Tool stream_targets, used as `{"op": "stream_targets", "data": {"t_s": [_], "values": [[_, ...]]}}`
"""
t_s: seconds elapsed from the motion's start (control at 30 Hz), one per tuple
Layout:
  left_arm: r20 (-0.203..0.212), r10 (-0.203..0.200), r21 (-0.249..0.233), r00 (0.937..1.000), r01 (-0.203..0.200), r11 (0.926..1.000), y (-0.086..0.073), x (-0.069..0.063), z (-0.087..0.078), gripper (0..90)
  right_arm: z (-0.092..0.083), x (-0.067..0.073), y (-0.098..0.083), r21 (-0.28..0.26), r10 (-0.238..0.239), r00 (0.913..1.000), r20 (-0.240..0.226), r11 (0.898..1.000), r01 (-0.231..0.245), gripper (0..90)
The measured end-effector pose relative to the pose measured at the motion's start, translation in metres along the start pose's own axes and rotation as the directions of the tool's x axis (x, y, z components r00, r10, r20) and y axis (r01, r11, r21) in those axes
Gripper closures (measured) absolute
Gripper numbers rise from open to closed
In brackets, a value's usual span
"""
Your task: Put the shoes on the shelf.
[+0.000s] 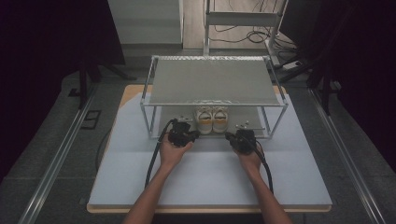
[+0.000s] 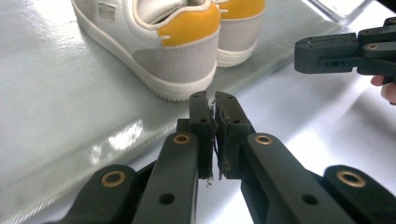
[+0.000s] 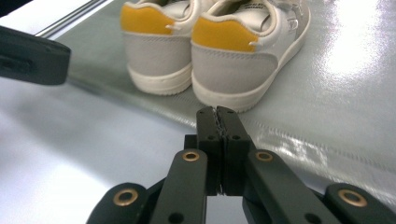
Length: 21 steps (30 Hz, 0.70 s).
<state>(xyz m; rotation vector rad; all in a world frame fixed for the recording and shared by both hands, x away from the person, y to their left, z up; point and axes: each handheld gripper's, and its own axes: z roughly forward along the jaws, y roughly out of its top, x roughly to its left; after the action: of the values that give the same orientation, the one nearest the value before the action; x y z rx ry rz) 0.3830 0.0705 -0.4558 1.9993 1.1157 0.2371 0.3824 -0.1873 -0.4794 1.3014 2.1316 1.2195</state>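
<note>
A pair of white shoes (image 1: 212, 119) with yellow heel tabs stands on the lower shelf of a metal rack (image 1: 212, 81), heels toward me. In front of the rack a hand holds my left gripper (image 1: 196, 135), its tips pointing right toward the shoes. My right gripper (image 1: 229, 136) points left at them. In the left gripper view the jaws (image 2: 212, 99) are shut on nothing, just short of the nearest shoe heel (image 2: 182, 56). The right gripper view has its jaws (image 3: 216, 112) pressed together and empty, close before the two heels (image 3: 229, 60).
The rack stands on a white mat (image 1: 210, 172) that covers the table; its thin posts (image 1: 152, 123) flank the shoes. The lower shelf (image 3: 336, 93) is bare grey to the side of the shoes. Cables trail from both grippers along the forearms.
</note>
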Motion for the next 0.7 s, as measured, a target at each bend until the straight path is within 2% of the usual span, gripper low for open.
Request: {"op": "stream_targets", "data": {"t_s": [0.3,0.4,0.47,0.53,0.7], "values": [[0.009,0.010,-0.022,0.9999,-0.009,0.9997,-0.034,-0.002,-0.029,85.1,-0.030,-0.002,-0.016,-0.014,-0.027,0.9988,-0.040,1.000,0.027,83.9],[0.016,0.012,-0.028,0.9998,-0.012,0.9995,-0.049,-0.002,-0.038,84.5,-0.040,-0.005,-0.023,-0.018,-0.022,0.9983,-0.054,1.000,0.021,82.3],[0.010,0.013,-0.028,0.9999,-0.013,0.9995,-0.060,-0.002,-0.042,83.9,-0.047,-0.007,-0.029,-0.016,-0.021,0.9983,-0.055,1.000,0.020,81.5],[-0.003,0.024,-0.005,0.9997,-0.024,0.9997,-0.068,-0.001,-0.045,82.3,-0.054,-0.009,-0.035,-0.015,-0.021,0.9980,-0.060,1.000,0.020,80.2],[-0.026,0.000,-0.001,0.9997,0.000,1.0000,-0.088,0.008,-0.058,77.4,-0.069,-0.015,-0.052,0.002,-0.032,0.9973,-0.067,0.999,0.032,77.3]]}}
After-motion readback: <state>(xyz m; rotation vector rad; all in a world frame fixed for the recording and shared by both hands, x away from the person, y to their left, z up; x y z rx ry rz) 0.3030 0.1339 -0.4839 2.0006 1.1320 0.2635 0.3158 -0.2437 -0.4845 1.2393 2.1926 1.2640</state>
